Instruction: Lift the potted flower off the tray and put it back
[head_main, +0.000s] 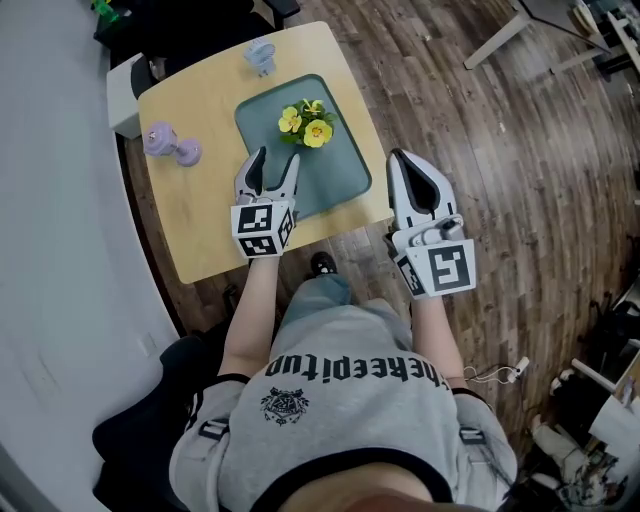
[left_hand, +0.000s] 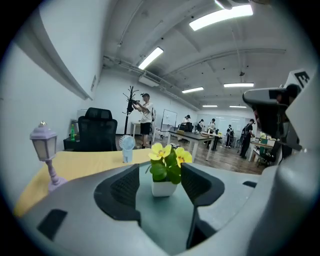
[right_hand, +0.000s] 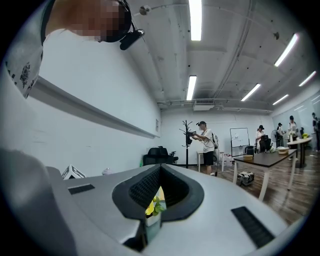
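The potted flower (head_main: 306, 122), yellow blooms with green leaves in a small white pot, stands upright on the grey-green tray (head_main: 343, 178) on a light wooden table. My left gripper (head_main: 277, 160) hovers over the tray's near left part, open, its fingers pointing at the flower from a short way off. In the left gripper view the potted flower (left_hand: 167, 171) shows beyond the left gripper (left_hand: 160, 168), apart from both pads, over the tray (left_hand: 170, 220). My right gripper (head_main: 402, 157) hangs beside the table's right edge, shut and empty. In the right gripper view only a sliver of the potted flower (right_hand: 152, 210) shows below the right gripper (right_hand: 160, 168).
A purple lantern ornament (head_main: 170, 143) stands at the table's (head_main: 200, 215) left side and a small blue fan (head_main: 260, 55) at its far edge. A black office chair (left_hand: 97, 132) is behind the table. Several people stand at desks far across the wooden floor (head_main: 500, 150).
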